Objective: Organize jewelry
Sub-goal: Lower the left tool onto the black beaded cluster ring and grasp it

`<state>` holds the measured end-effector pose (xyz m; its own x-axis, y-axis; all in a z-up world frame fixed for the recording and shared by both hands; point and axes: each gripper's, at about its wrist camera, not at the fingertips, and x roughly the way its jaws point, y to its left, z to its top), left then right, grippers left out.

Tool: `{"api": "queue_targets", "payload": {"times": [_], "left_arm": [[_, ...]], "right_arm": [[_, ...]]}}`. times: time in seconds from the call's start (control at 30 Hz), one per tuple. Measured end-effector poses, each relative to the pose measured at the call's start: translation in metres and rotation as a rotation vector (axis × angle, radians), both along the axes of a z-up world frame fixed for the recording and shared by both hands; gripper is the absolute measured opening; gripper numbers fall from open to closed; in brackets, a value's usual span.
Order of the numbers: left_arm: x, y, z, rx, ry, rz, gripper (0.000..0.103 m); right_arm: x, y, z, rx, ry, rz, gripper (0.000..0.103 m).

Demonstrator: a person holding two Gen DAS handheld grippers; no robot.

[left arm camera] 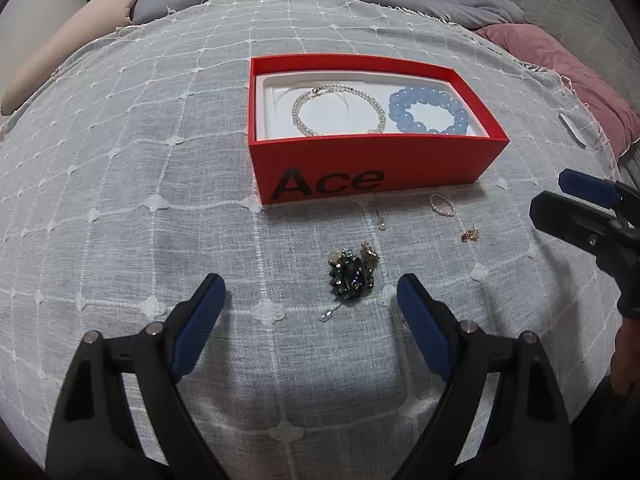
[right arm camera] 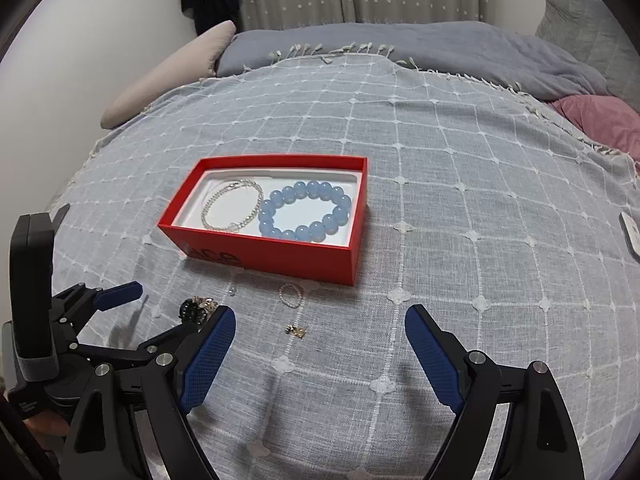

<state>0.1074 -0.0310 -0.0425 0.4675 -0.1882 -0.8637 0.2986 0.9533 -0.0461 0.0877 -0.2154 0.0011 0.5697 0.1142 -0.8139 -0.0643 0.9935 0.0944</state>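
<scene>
A red open box marked "Ace" sits on the checked grey cloth. A pearl bracelet and a blue bead bracelet lie in its white tray. In front of the box on the cloth lie a dark beaded cluster, a small pearl ring, a gold earring and a tiny stud. My left gripper is open, just short of the cluster, holding nothing. My right gripper is open and empty, with the gold earring between its fingers and the pearl ring just beyond.
The cloth covers a bed; a beige pillow lies far left, a grey duvet at the back and a pink pillow far right. A small white object rests near the cloth's right edge. The two grippers hang close side by side.
</scene>
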Motion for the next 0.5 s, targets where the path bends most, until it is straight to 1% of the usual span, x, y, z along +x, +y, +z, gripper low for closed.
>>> {"api": "queue_targets", "payload": {"times": [0.07, 0.13, 0.2, 0.3, 0.37, 0.4, 0.47, 0.5], "left_arm": [[0.001, -0.002, -0.002, 0.003, 0.005, -0.003, 0.073], [0.002, -0.003, -0.006, 0.005, 0.018, -0.01, 0.064], [0.003, -0.006, -0.008, 0.009, 0.015, -0.014, 0.062], [0.004, -0.008, -0.007, 0.0, 0.008, -0.024, 0.061], [0.005, -0.009, -0.006, -0.014, 0.013, -0.034, 0.05], [0.004, -0.01, -0.007, -0.01, 0.012, -0.036, 0.047], [0.005, -0.012, -0.008, 0.0, 0.01, -0.042, 0.034], [0.005, -0.013, -0.008, 0.005, 0.008, -0.043, 0.03]], "right_arm": [[0.001, -0.002, -0.001, -0.005, 0.002, -0.014, 0.085], [0.002, -0.006, -0.002, -0.003, 0.011, -0.028, 0.078], [0.003, -0.008, -0.005, 0.002, 0.024, -0.039, 0.074], [0.004, -0.009, -0.007, 0.007, 0.032, -0.04, 0.073], [0.004, -0.008, -0.006, 0.01, 0.031, -0.034, 0.073], [0.003, -0.007, -0.006, 0.01, 0.029, -0.031, 0.073], [0.004, -0.006, -0.005, 0.011, 0.028, -0.028, 0.073], [0.004, -0.006, -0.005, 0.011, 0.028, -0.028, 0.073]]}}
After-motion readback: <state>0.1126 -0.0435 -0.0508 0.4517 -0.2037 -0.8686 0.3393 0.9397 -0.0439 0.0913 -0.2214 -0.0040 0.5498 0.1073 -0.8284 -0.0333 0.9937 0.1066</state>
